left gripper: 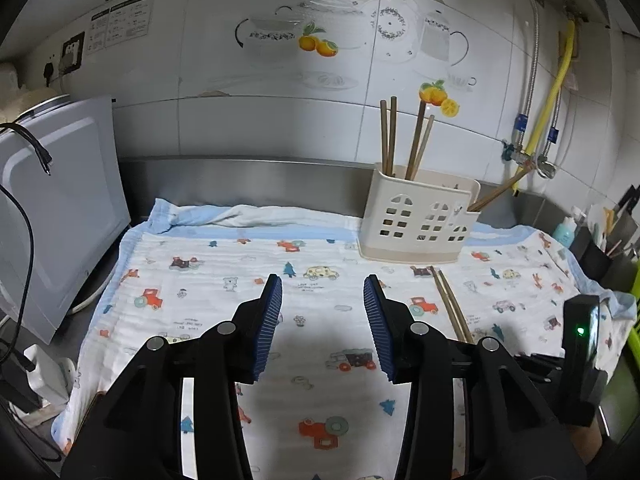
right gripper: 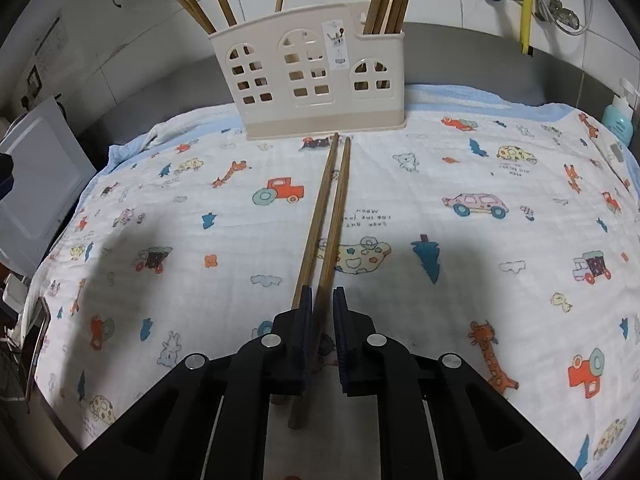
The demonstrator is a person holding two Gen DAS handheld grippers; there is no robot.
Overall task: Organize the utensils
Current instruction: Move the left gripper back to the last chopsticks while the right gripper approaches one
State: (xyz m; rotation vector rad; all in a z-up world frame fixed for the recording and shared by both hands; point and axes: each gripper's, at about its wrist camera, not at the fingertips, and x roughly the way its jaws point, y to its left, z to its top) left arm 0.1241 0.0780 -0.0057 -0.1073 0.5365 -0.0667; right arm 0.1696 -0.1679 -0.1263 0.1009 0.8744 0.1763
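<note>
The right claw (right gripper: 322,300) is nearly closed around the thick ends of a pair of wooden chopsticks (right gripper: 326,216), which lie flat on the printed cloth (right gripper: 460,160) over the counter, tips almost touching the cream holder (right gripper: 320,80). Light, stiff and smooth, they are judged likely to pivot or slide unless both are pinched squarely together. The left claw (left gripper: 322,286) is held wide open and empty.

The left wrist camera looks from low over the printed cloth (left gripper: 320,240) toward the tiled wall, with the cream utensil holder (left gripper: 418,218) to its right. The right wrist camera faces the same utensil holder (right gripper: 310,80) from nearer, straight along two chopsticks (right gripper: 326,216). Both views share the cloth, holder and wall.
</note>
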